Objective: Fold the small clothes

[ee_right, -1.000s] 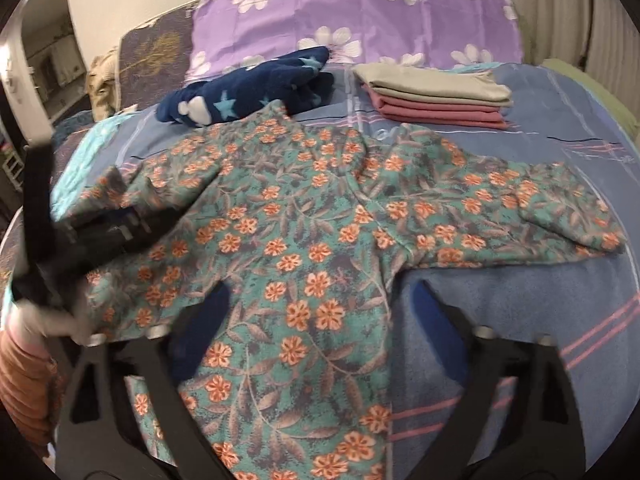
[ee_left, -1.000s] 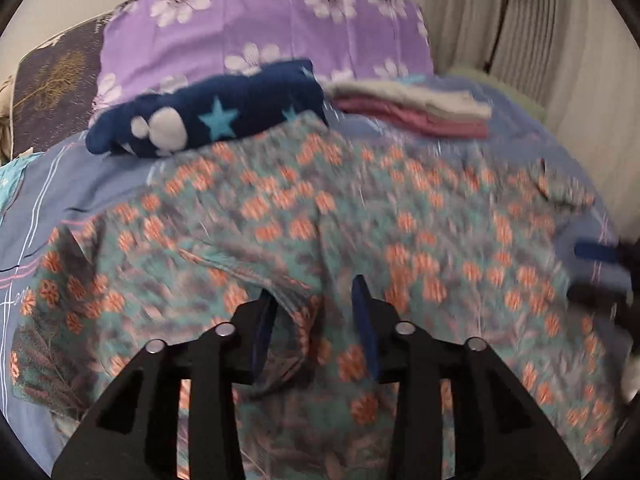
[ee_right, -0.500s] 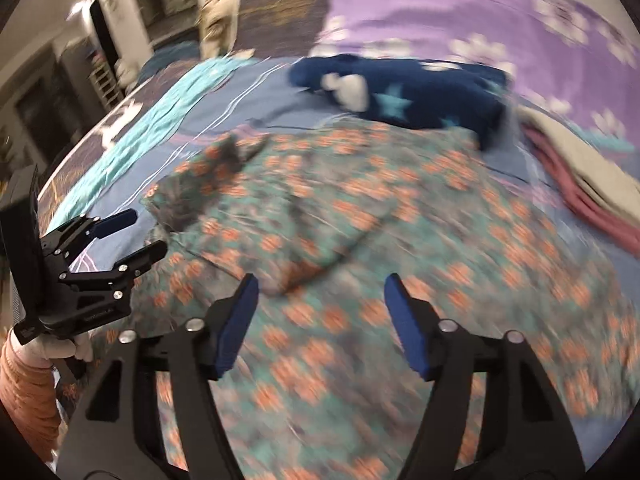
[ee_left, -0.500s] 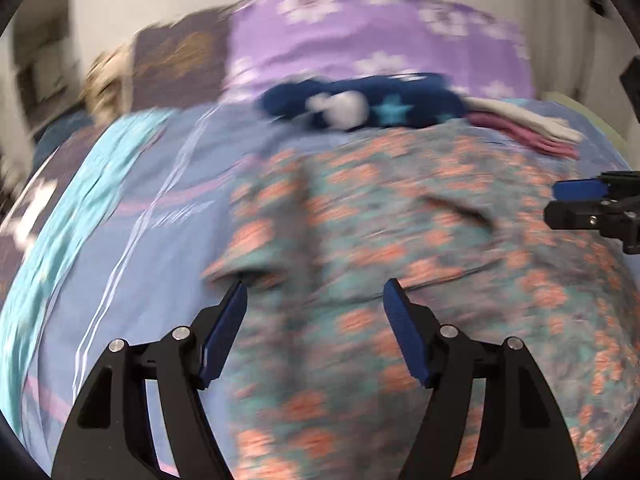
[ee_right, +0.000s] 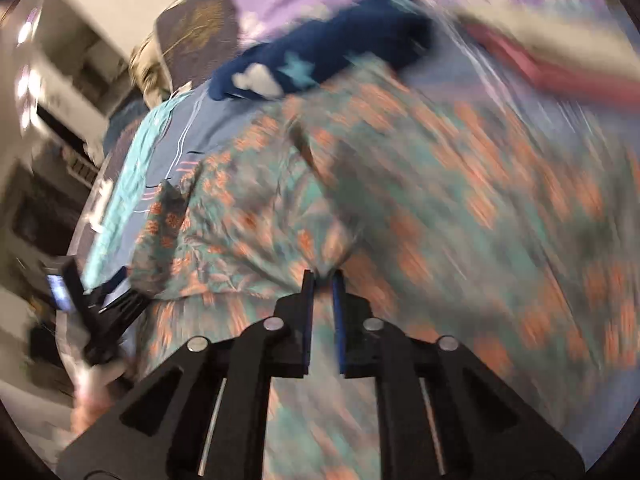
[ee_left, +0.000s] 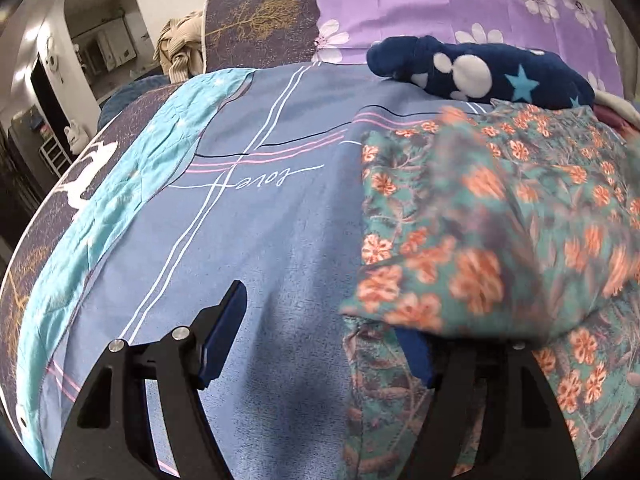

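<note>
A teal shirt with orange flowers (ee_left: 500,208) lies on the blue bedsheet (ee_left: 260,220); its left sleeve is folded in over the body. My left gripper (ee_left: 320,336) is open above the sheet at the shirt's left edge, its right finger partly under a raised fold of cloth. In the blurred right wrist view my right gripper (ee_right: 322,284) is shut on a bunched fold of the shirt (ee_right: 400,200). The left gripper also shows in the right wrist view (ee_right: 108,292), at the shirt's left edge.
A navy star-patterned fleece (ee_left: 480,72) lies behind the shirt, against a purple flowered pillow (ee_left: 460,0). A stack of folded pink and beige clothes (ee_right: 560,56) sits at the back right. The bed's left edge (ee_left: 40,220) drops toward a dark room.
My left gripper has opened wide and swung left to the shirt's left edge. My right gripper has closed on a fold of the shirt and is moving fast. The left sleeve is folded inward.
</note>
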Motion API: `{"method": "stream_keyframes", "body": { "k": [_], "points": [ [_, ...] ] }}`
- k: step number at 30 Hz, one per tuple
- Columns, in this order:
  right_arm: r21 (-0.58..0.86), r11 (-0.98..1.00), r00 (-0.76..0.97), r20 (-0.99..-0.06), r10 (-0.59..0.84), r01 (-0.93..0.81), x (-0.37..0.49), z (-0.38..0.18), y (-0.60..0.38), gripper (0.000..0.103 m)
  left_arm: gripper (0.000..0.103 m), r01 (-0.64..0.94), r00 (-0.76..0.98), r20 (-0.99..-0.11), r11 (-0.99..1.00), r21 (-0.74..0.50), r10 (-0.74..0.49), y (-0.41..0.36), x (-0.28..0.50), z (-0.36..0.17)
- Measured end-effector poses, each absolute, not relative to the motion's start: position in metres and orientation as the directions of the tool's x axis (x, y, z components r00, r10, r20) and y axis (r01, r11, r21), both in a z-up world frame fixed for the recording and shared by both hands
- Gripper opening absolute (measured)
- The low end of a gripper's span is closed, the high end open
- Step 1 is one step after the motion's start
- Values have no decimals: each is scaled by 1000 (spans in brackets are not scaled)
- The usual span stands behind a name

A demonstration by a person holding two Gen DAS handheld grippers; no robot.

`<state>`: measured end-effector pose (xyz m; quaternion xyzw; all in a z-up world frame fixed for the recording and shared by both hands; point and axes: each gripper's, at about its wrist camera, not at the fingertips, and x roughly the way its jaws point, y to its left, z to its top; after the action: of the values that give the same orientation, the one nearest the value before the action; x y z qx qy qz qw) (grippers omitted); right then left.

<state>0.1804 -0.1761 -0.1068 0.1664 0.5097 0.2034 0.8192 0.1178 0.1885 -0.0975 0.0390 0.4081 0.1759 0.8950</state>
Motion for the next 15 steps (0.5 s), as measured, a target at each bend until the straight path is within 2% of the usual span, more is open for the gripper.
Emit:
{"method": "stream_keyframes", "body": {
  "k": [5, 6, 7, 9, 10, 14, 15],
  "points": [
    [666, 745, 318, -697, 643, -48, 163, -133, -232, 18, 74, -293, 603, -710, 929, 225, 363, 187, 117, -98],
    [679, 733, 321, -687, 652, -36, 165, -133, -236, 22, 74, -292, 601, -706, 925, 241, 374, 185, 117, -98],
    [686, 727, 327, -679, 658, -39, 168, -130, -236, 35, 74, -291, 600, -704, 923, 251, 381, 183, 118, -99],
    [677, 731, 338, -670, 661, -88, 183, -123, -227, 51, 75, -289, 596, -701, 919, 268, 392, 181, 118, -100],
    [659, 744, 342, -678, 650, -109, 190, -120, -220, 56, 75, -289, 595, -700, 917, 273, 396, 180, 118, -101],
    [586, 791, 326, -724, 608, -172, 229, -120, -179, 58, 78, -294, 590, -704, 917, 269, 396, 183, 119, -101],
    [569, 802, 327, -734, 595, -182, 233, -120, -169, 49, 78, -299, 587, -706, 916, 266, 397, 184, 120, -101]
  ]
}}
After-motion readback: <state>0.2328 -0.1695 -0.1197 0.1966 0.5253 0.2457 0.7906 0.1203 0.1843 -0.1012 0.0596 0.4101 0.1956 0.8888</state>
